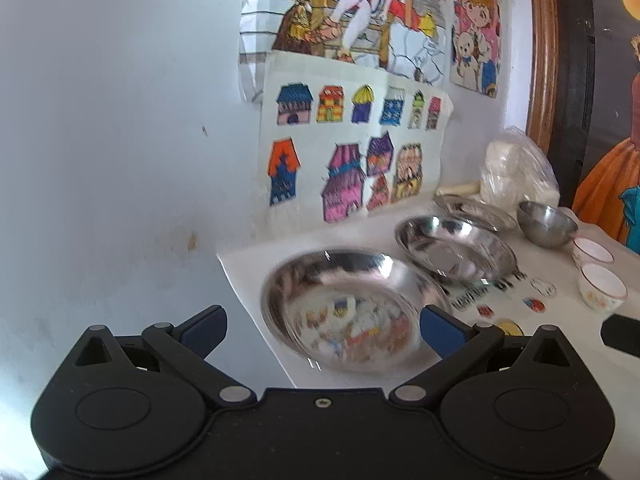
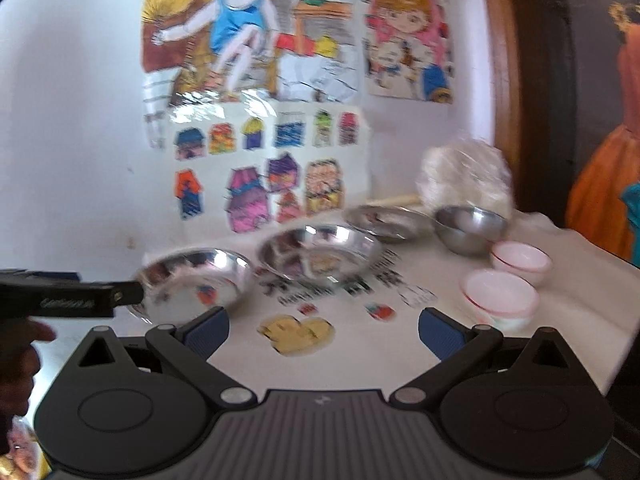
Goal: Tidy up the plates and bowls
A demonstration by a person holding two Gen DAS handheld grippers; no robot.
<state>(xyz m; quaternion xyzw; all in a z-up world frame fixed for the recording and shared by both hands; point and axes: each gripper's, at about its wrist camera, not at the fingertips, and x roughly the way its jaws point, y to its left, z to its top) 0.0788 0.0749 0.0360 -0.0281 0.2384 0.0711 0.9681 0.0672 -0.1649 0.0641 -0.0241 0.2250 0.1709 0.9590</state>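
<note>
Blue-padded fingers on black linkages: left hand-held gripper [image 1: 323, 330], jaws spread wide, holding nothing, raised over the near-left corner of the desk [image 1: 248, 264]. Between its fingers in the left wrist view: near steel plate [image 1: 352, 304], blurred, lying at that corner.

Right hand-held gripper [image 2: 324, 334], same build, jaws likewise spread and empty, above the near middle of the desk, over a yellow print [image 2: 296, 332] on the white desk cover. Black body of the left unit enters this view at left, in front of the near plate's left rim.

Plates: three steel, in a row running from near left to far right. Middle plate [image 1: 456, 248] just beyond the near one; whether the rims touch cannot be told. Far plate [image 1: 476, 208] partly behind the middle one.

Bowls: one steel bowl [image 1: 546, 224], right of the far plate. Two white bowls with a red rim line, far [image 1: 592, 252] and near [image 1: 602, 286], side by side at the right edge.

Other: clear bag [image 1: 516, 168] of white material behind the steel bowl; coloured drawings [image 1: 352, 152] taped to the wall.
</note>
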